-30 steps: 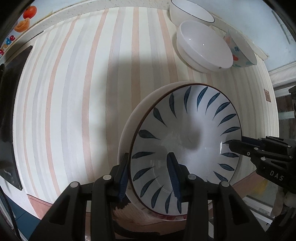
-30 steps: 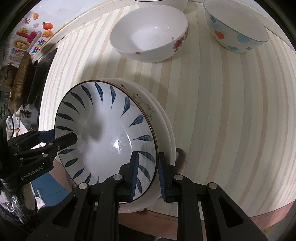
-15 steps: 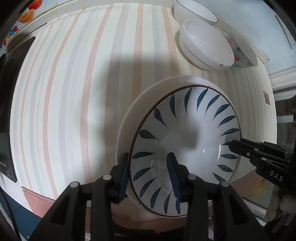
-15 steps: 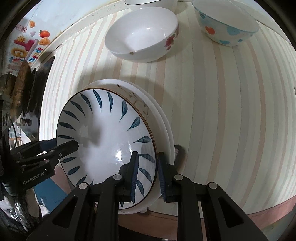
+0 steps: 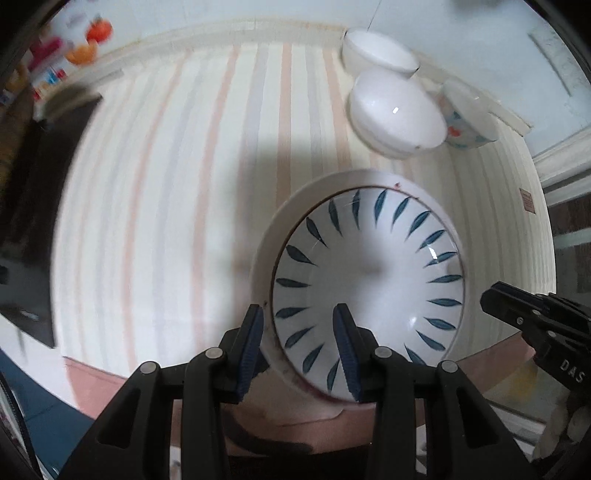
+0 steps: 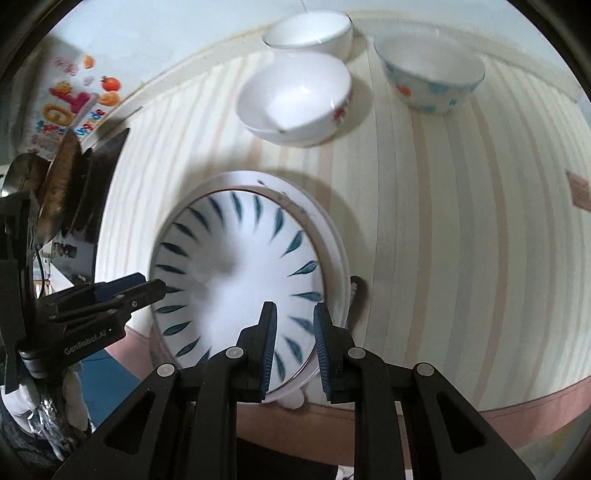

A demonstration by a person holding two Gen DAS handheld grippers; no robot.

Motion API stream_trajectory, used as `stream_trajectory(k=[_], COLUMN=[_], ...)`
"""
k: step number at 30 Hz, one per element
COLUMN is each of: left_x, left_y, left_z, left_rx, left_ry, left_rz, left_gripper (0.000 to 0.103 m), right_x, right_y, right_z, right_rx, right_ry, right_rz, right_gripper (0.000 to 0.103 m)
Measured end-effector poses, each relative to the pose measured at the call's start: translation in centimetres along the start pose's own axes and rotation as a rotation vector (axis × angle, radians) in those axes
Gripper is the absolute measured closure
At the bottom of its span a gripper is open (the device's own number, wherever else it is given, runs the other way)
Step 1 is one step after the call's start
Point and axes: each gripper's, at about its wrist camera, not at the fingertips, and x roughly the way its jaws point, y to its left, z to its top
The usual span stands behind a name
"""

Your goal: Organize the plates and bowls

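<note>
A blue-leaf plate [image 5: 369,277] [image 6: 240,280] lies on top of wider white plates [image 5: 280,221] [image 6: 332,236], forming one stack held over the front edge of the striped table [image 5: 166,184]. My left gripper [image 5: 299,350] is shut on the stack's rim at one side, one pad above and one below. On the opposite rim my right gripper [image 6: 295,347] is shut in the same way. Each gripper shows in the other's view, the right gripper [image 5: 495,295] and the left gripper [image 6: 159,288]. The undersides of the plates are hidden.
At the back of the table stand a white bowl with a red flower [image 6: 295,96] [image 5: 395,114], a plain white bowl [image 6: 310,33] [image 5: 380,55] and a bowl with coloured dots [image 6: 432,81] [image 5: 465,122]. A dark flat object [image 5: 37,221] lies at the left edge.
Both grippers have risen with the plate stack still clamped. The table and bowls now look farther below and smaller, and the picture is blurred by motion.
</note>
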Motion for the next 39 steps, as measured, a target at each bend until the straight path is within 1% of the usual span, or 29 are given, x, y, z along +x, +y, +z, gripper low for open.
stream_trajectory(k=[3, 6, 11, 13, 16, 21, 26, 31, 32, 33, 35, 36, 39], left_x=[-3.5, -6.8, -11.4, -12.6, -14.4, -16.7, -18.1, -19.1, -19.1, -19.0, -18.7, -18.4, -17.2], left_y=[-0.7, -1.3, -2.0, -2.4, -2.3, -2.6, -2.3, -2.0, -2.0, -2.0, -2.0, -2.1, -1.9], left_z=[-1.9, -3.7, -6.9, -7.8, -9.1, -10.4, -11.4, -11.7, -11.5, -11.4, -10.9, -10.5, -8.5], left_rx=[0.024, 0.044, 0.052, 0.051, 0.050, 0.095, 0.131, 0.166, 0.171, 0.178, 0.190, 0.193, 0.172], left_ry=[-0.068, -0.124, -0.195, -0.210, -0.236, -0.268, -0.272, -0.289, -0.283, -0.271, -0.269, -0.267, -0.249], left_rz=[0.033, 0.047, 0.042, 0.048, 0.033, 0.011, -0.025, -0.062, -0.074, -0.095, -0.123, -0.123, -0.129], left_gripper=[0.067, 0.066, 0.065, 0.065, 0.065, 0.065, 0.065, 0.065, 0.065, 0.062, 0.061, 0.061, 0.061], right_x=[-2.8, -5.7, -10.0, -11.6, -13.2, -16.4, -18.6, -20.1, -20.3, -20.6, -20.8, -21.0, -21.1], right_y=[1.4, 2.8, 4.6, 5.4, 6.1, 7.7, 9.1, 10.2, 10.4, 10.5, 10.5, 10.5, 9.9], right_z=[-1.8, -3.9, -7.3, -8.8, -10.2, -12.8, -14.5, -15.6, -15.9, -16.1, -16.1, -16.1, -15.3], right_rx=[-0.033, -0.054, -0.076, -0.076, -0.072, -0.071, -0.043, -0.012, -0.008, 0.004, 0.026, 0.036, 0.071], right_ry=[-0.059, -0.118, -0.184, -0.210, -0.233, -0.275, -0.302, -0.315, -0.318, -0.321, -0.321, -0.327, -0.343], right_rz=[0.001, 0.003, 0.021, 0.024, 0.011, -0.005, -0.037, -0.047, -0.048, -0.044, -0.036, -0.033, -0.046], right_gripper=[0.080, 0.080, 0.080, 0.080, 0.080, 0.080, 0.080, 0.080, 0.078, 0.066, 0.049, 0.046, 0.046])
